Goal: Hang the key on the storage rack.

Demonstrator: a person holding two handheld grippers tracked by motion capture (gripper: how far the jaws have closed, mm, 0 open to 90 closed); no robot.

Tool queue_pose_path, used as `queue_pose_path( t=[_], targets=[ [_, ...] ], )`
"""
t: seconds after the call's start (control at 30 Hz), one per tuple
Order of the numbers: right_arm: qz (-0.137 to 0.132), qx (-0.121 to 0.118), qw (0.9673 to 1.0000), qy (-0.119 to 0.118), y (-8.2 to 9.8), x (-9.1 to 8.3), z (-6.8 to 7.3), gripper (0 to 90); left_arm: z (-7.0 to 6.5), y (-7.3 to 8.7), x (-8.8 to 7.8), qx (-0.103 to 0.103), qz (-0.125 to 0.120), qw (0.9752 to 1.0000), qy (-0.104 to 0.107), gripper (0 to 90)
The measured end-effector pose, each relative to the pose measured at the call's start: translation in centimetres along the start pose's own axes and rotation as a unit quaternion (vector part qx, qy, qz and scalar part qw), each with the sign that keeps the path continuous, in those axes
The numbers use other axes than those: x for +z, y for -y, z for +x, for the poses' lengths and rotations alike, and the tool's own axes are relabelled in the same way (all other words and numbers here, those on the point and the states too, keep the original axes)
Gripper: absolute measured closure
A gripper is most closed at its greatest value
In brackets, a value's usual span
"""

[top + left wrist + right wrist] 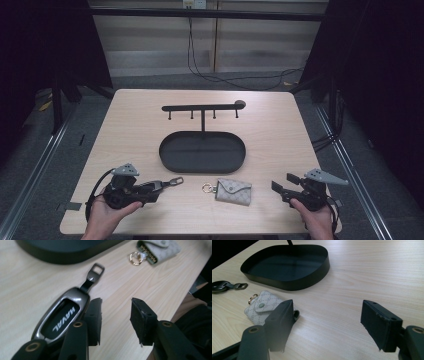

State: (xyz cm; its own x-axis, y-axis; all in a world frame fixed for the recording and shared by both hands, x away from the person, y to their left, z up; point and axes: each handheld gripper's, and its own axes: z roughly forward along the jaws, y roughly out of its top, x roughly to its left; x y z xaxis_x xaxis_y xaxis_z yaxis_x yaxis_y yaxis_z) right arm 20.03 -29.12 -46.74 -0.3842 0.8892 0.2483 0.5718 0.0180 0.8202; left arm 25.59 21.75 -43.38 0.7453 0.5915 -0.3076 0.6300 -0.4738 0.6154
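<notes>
1. High view: we are observing the left gripper point(167, 184) at the near left of the pale wood-grain table point(130, 125), lying low with a metal-framed key fob point(159, 185) at its tip; the fob's strap loop is pointing toward the oval black tray point(170, 162). The right gripper point(281, 183) is hovering at the near right, jaws apart and holding nothing. A grey fabric key pouch point(233, 191) with a gold ring is lying between the two grippers, just in front of the tray. A black hook rack point(202, 107) is rising behind the tray.

2. Left gripper view: we are seeing the jaws standing apart with bare table between the pads. The glossy fob point(63, 315) is lying outside the left jaw, touching its outer side; it is not clamped.

3. Right gripper view: we are recording wide-open jaws over bare wood. The patterned pouch point(260, 307), closed by a snap flap, is lying just beyond the left jaw; whether they are touching we cannot tell.
</notes>
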Motion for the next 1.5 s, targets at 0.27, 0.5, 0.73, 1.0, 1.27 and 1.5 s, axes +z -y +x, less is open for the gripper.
queue_pose_path(
  t=[0.27, 0.5, 0.73, 1.0, 1.27, 1.5],
  targets=[
    [0.003, -0.003, 1.0000, -0.003, 0.0, 0.1, 0.1, 25.8, -0.1, -2.8, -0.4, 0.014, 0.016, 0.9997, -0.012, 58.2],
    [0.005, -0.010, 0.9999, -0.005, 0.0, 0.2, 0.1, 25.0, -0.4, -4.7, 0.3, 0.040, 0.048, 0.9980, -0.008, 54.8],
    [0.005, -0.008, 0.9999, -0.008, 0.0, 0.2, 0.1, 24.8, -0.3, -6.0, 1.5, 0.056, 0.080, 0.9945, -0.036, 53.0],
    [0.006, -0.004, 1.0000, -0.004, 0.0, 0.3, 0.0, 24.8, 0.8, -6.6, 2.6, 0.064, 0.123, 0.9900, -0.026, 61.2],
    [0.010, -0.004, 0.9999, -0.004, 0.1, 0.4, 0.0, 24.1, 0.9, -7.7, 4.3, 0.088, 0.176, 0.9798, -0.036, 70.7],
    [0.017, -0.004, 0.9998, -0.007, 0.1, 0.5, 0.0, 24.0, 0.3, -8.5, 6.5, 0.146, 0.230, 0.9611, -0.046, 74.3]
  ],
)
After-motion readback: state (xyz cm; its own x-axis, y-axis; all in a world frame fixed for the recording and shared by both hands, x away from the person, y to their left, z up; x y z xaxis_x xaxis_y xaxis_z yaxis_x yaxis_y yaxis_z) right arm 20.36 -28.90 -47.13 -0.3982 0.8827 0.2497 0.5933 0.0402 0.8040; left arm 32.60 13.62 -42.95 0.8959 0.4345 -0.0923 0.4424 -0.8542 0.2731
